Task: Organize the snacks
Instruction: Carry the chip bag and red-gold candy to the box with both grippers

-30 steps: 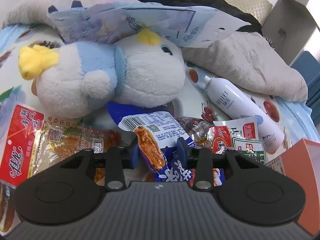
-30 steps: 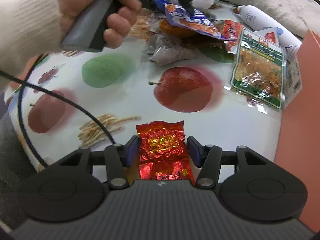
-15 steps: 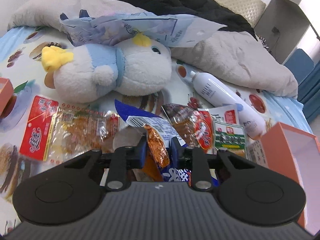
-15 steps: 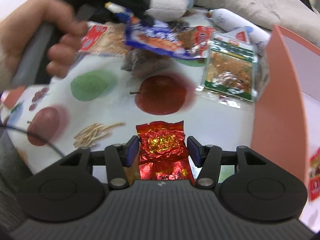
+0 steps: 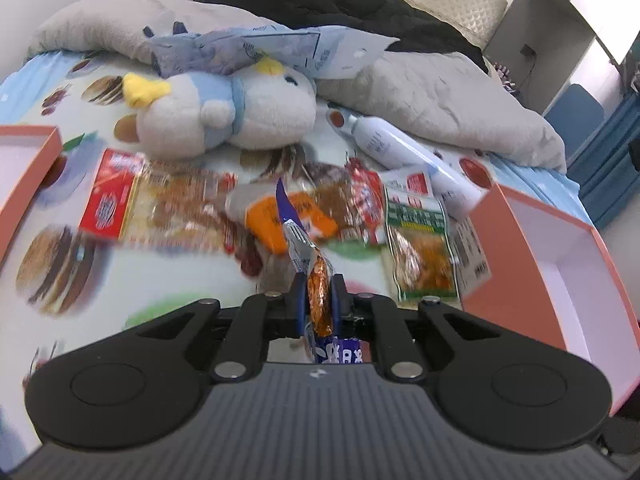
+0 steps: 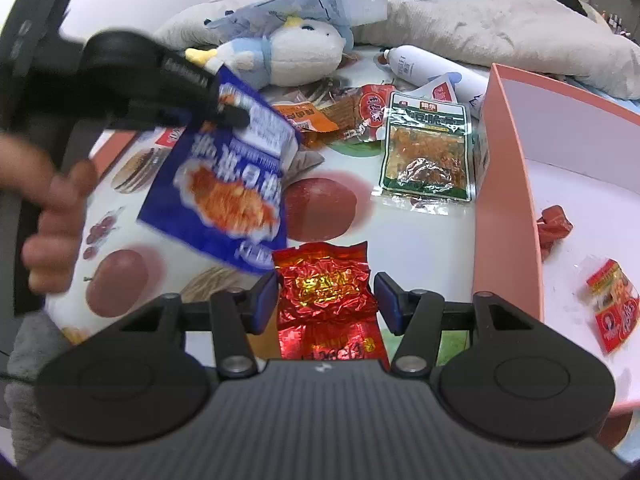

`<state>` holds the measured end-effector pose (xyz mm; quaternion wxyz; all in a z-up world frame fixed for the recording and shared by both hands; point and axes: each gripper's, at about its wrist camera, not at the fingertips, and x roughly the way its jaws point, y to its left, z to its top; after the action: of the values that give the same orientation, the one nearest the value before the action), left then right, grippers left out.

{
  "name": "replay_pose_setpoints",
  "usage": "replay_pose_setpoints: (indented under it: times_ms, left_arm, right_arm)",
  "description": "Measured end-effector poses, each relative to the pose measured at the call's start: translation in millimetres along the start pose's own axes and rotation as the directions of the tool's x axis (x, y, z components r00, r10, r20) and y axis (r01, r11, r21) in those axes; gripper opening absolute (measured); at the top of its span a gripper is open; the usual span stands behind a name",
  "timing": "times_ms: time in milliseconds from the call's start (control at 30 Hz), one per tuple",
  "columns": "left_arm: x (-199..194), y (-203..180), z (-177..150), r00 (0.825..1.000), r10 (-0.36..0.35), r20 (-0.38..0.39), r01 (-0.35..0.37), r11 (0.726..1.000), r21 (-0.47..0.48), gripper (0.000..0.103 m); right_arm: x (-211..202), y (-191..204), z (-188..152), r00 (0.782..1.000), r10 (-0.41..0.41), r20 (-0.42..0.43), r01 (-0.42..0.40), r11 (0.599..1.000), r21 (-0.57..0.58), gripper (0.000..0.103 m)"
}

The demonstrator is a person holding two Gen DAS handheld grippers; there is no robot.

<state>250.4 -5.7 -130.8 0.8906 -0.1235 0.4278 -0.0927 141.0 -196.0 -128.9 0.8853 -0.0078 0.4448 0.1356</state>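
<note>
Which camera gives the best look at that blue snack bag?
The right wrist view: the blue bag hangs there face-on, printed front showing, pinched by the left gripper. The left wrist view sees it only edge-on, a thin sliver between its own fingers.

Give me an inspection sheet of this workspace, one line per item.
Surface: fruit-print cloth, crowded at the far side.
Job's things: blue snack packet lifted; red foil packet; green-edged snack pack; two small red packets in the pink open box.
Clutter: white-and-blue plush toy, white spray bottle, grey blanket.
Grippers: left gripper jaws shut on the blue packet; right gripper jaws open, either side of the red foil packet.
Cables: nothing seen.
Surroundings: white shelf unit, second pink box.
</note>
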Motion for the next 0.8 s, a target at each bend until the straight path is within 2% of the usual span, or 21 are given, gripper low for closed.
replay_pose_setpoints:
  times_ms: [400,567,800]
  left_arm:
    - [-53.4,0.8,-67.7,1.0,-0.017,-0.024,0.017,1.0,-0.027,0.014]
    - [-70.9,-6.2,-67.8,0.999,-0.033,0.005,0.033,0.999,-0.02,0.013]
    - [-90.8,-20.1,-51.6,0.997,-0.066,0.028,0.065,0.998,0.022,0.012]
  right_arm:
    - [-27.7,8.6,-21.8,0.999,-0.02,0.032,0.019,0.999,0.042,0.056]
    - [-43.0,7.8,-18.4,0.997,-0.022,0.069,0.018,0.998,0.055,0.056]
    - [-69.2,3.6,-3.5,0.989,-0.039,0.14,0.029,0.997,0.076,0.056]
